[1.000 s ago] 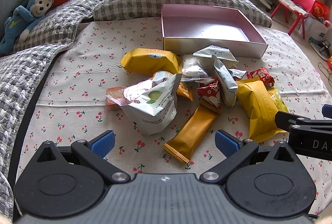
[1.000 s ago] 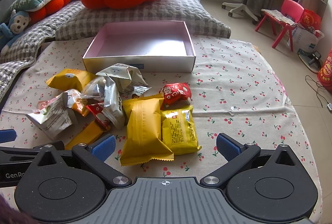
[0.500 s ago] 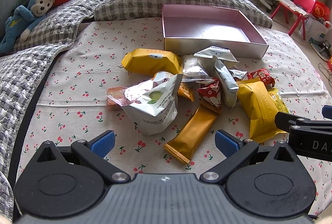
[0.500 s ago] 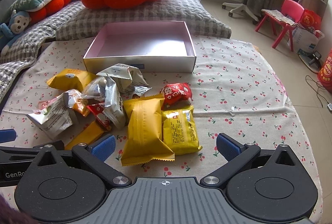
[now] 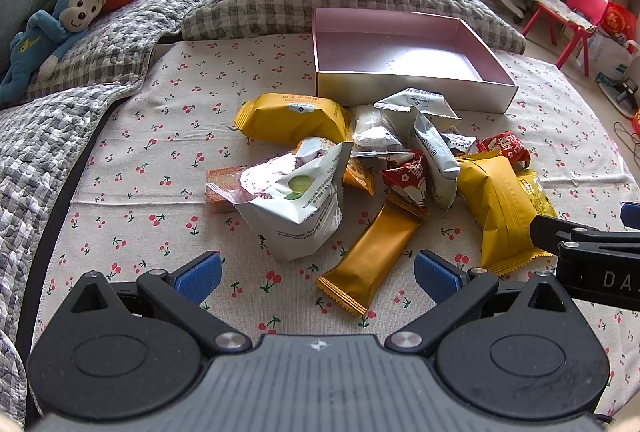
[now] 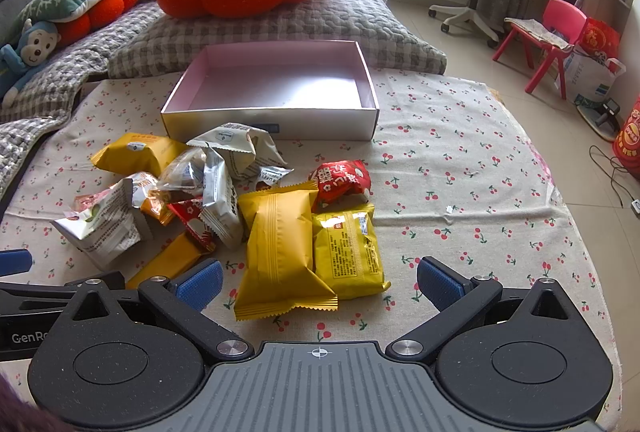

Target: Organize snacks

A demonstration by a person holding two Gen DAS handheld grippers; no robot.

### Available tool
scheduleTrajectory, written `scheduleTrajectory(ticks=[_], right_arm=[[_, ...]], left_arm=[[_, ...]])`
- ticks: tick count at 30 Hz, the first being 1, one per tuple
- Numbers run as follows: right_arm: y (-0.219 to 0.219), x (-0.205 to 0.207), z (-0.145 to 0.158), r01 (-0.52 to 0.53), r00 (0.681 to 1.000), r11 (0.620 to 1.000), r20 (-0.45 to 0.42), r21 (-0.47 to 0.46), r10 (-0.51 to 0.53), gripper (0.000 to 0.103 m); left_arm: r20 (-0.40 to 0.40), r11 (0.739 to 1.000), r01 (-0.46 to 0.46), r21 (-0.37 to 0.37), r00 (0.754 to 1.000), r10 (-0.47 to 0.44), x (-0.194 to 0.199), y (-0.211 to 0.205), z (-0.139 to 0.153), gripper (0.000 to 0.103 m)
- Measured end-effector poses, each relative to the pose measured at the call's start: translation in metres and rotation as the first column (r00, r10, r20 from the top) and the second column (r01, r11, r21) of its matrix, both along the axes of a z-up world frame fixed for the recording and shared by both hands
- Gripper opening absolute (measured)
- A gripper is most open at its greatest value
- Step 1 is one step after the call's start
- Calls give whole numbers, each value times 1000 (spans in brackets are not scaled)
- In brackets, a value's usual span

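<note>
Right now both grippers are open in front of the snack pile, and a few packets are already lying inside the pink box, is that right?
Not quite. The left gripper and right gripper are open before the snack pile, but the pink box holds nothing; every packet lies on the cherry-print cloth. The right wrist view shows its bare floor.

Snack pile (image 6: 224, 203) crowds the middle of the cherry cloth (image 6: 460, 171), pressed up against the box's (image 6: 272, 123) near wall. Right of the pile the cloth lies bare. The box's floor is open from above; grey pillow (image 6: 260, 27) blocks behind it.
</note>
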State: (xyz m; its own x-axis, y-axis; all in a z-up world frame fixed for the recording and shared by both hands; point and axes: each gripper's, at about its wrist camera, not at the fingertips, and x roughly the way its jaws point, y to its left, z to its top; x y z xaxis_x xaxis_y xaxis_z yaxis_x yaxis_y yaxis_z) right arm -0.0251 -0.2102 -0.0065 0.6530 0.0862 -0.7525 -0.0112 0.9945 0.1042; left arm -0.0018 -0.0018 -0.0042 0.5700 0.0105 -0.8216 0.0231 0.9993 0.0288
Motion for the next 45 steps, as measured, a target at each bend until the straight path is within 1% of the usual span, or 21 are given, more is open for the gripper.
scheduleTrajectory(ticks=[15, 21, 24, 26, 30, 32, 37, 39, 41, 42, 44, 45], right_arm=[[-1, 0, 1, 1, 1000, 1000, 3, 3, -1, 103], [3, -1, 7, -15, 999, 1000, 44, -13, 15, 103], [3, 2, 10, -30, 998, 999, 59, -26, 31, 103], [-2, 6, 13, -43, 998, 999, 50, -1, 43, 103], [-17, 18, 18, -60, 998, 991, 23, 120, 58, 103], [-23, 24, 20, -59, 998, 989, 27, 139, 55, 103], [-37, 36, 23, 7, 999, 990, 51, 141, -14, 103], [-39, 41, 24, 25, 997, 993, 67, 114, -33, 103], [-38, 43, 24, 23, 995, 997, 97, 80, -30, 103], [-37, 41, 24, 18, 991, 997, 127, 75, -27, 103], [-37, 36, 21, 18, 982, 996, 183, 92, -35, 103], [-37, 37, 18, 10, 985, 995, 171, 99, -27, 103]], left_arm=[[0, 1000, 0, 0, 1000, 0, 0, 0, 0, 103], [-3, 1000, 9, -11, 1000, -9, 6, 7, 3, 103], [5, 999, 37, -27, 999, -37, 12, 14, 7, 103], [13, 998, 55, -24, 998, -54, 17, 17, 10, 103], [6, 996, 83, -37, 997, -83, 27, 23, 14, 103], [9, 996, 83, -36, 997, -83, 32, 29, 16, 103], [-7, 998, 63, -31, 998, -63, 52, 43, 17, 103], [-13, 998, 52, -20, 999, -52, 60, 47, 16, 103], [-16, 999, 41, -18, 999, -41, 68, 52, 15, 103], [-21, 999, 31, -22, 999, -31, 72, 54, 14, 103], [-26, 999, -16, -29, 1000, 15, 80, 63, 11, 103], [-24, 999, -26, -34, 999, 25, 83, 66, 10, 103]])
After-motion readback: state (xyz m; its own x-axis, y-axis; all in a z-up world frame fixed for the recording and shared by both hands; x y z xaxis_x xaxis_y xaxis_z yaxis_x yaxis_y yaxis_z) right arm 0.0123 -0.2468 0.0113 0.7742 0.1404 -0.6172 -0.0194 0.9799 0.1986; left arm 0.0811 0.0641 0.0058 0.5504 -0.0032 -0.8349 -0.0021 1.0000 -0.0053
